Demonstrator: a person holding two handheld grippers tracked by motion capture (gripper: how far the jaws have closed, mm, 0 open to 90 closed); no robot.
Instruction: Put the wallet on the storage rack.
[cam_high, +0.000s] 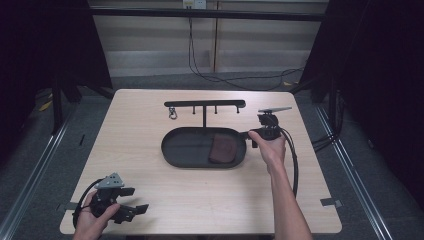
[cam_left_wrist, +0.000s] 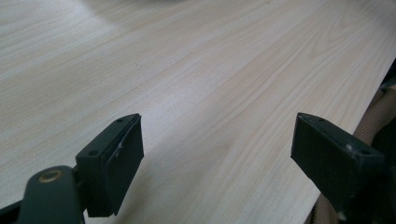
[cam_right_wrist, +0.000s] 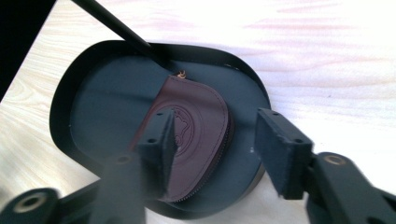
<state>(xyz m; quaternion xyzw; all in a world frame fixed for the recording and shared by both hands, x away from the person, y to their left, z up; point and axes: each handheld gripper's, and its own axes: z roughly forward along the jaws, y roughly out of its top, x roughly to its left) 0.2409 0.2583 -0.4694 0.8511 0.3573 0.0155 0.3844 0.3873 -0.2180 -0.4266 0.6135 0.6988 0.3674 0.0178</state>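
Observation:
A black oval tray (cam_high: 182, 150) (cam_right_wrist: 74, 102) lies mid-table with a dark maroon zip pouch (cam_high: 223, 149) (cam_right_wrist: 196, 135) lying flat in its right end. A thin post rises from the tray's back to a black hook bar (cam_high: 205, 104), where a small metal clasp (cam_high: 173, 114) hangs at the left. My right gripper (cam_high: 248, 135) (cam_right_wrist: 217, 140) hovers at the tray's right edge, open, its jaws standing just above the pouch without touching it. My left gripper (cam_high: 134, 200) (cam_left_wrist: 215, 154) rests open over bare wood at the table's front left corner, nothing between its jaws.
The light wooden table (cam_high: 150, 195) has bare room in front of and left of the tray. A cable (cam_high: 294, 160) trails from the right gripper along the forearm. Dark floor and black curtains surround the table.

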